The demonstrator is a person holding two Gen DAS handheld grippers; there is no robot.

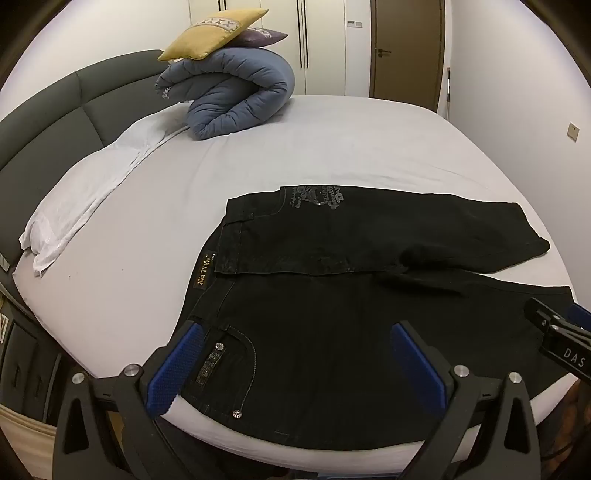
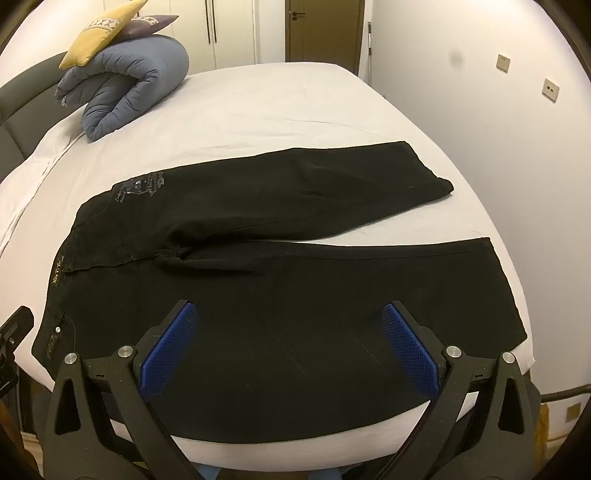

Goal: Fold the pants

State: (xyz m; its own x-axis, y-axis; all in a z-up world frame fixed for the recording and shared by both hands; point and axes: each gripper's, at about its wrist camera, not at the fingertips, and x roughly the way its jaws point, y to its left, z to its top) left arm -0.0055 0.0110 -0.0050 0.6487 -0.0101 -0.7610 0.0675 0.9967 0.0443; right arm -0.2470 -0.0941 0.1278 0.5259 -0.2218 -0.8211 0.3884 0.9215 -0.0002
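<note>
Black jeans lie spread flat on the white bed, waistband to the left, both legs pointing right and slightly apart. They also show in the right wrist view. My left gripper is open and empty, hovering over the near waist and back pocket. My right gripper is open and empty, hovering over the near leg. The right gripper's tip shows at the right edge of the left wrist view.
A rolled blue duvet with a yellow cushion and a purple one sits at the head of the bed. White pillows lie by the dark headboard. The near bed edge is just below my grippers.
</note>
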